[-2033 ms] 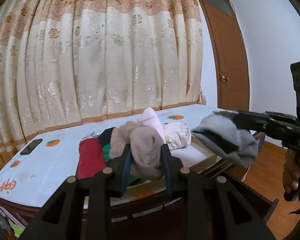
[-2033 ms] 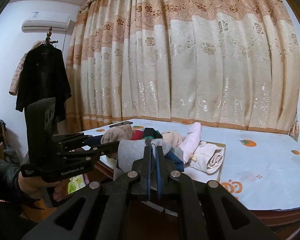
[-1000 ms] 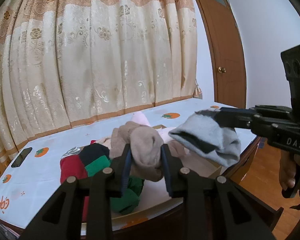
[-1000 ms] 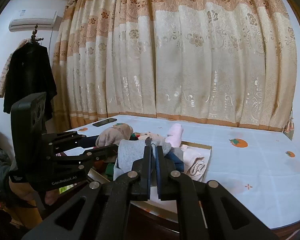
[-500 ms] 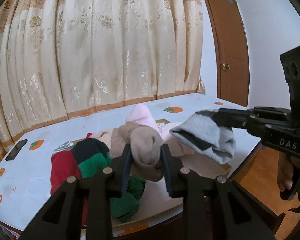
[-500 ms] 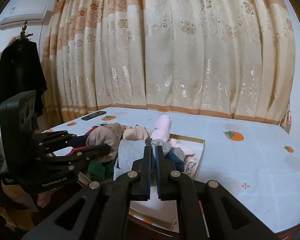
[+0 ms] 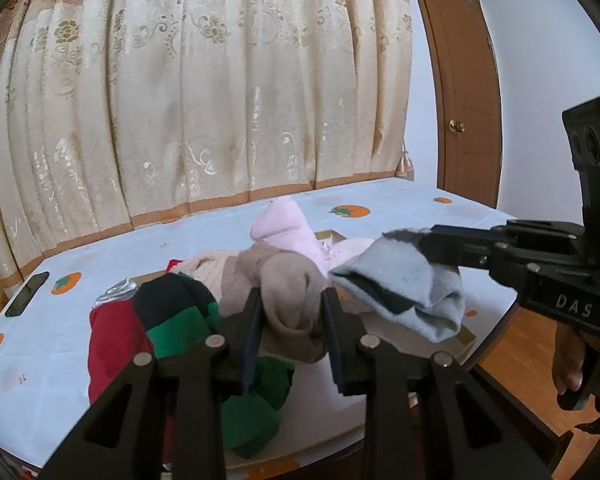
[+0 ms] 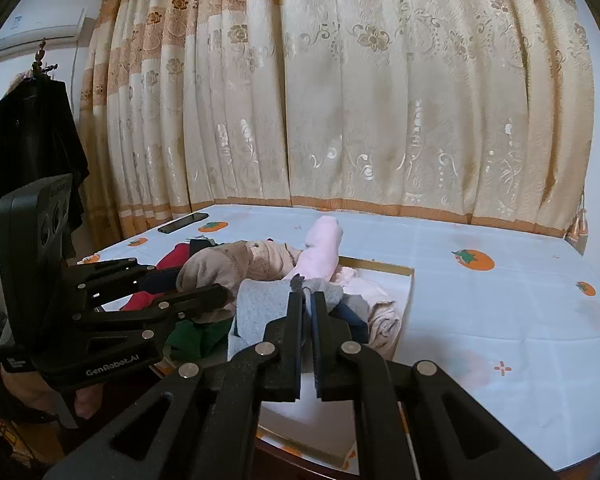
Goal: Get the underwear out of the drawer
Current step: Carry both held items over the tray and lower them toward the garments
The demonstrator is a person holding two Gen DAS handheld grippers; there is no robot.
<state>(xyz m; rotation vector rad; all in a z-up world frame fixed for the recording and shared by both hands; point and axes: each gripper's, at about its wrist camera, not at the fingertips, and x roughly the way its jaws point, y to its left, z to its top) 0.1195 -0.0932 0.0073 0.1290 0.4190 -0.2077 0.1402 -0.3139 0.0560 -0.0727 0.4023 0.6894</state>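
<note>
My left gripper (image 7: 291, 295) is shut on a beige folded garment (image 7: 296, 280), which bulges between its fingers. In the right wrist view the same beige garment (image 8: 216, 268) hangs from the left gripper (image 8: 204, 281) at the left. My right gripper (image 8: 306, 290) is shut on a grey garment (image 8: 260, 308) with a dark band. It reaches in from the right of the left wrist view, where the grey garment (image 7: 404, 292) droops from the right gripper (image 7: 424, 240). Both garments hover over a pile of clothes on the table. No drawer is in view.
The pile holds a red piece (image 7: 112, 340), a black and green piece (image 7: 176, 312), a pink one (image 8: 322, 250) and cream ones, partly in a shallow gold-rimmed box (image 8: 380, 265). A white tablecloth (image 8: 500, 300) covers the table, with a phone (image 8: 184, 222) near the curtain. A black coat (image 8: 32, 140) hangs left, and a door (image 7: 456, 100) stands right.
Both grippers have moved forward and slightly down over the table, each still holding its garment. The pile of clothes now looks closer beneath them.
</note>
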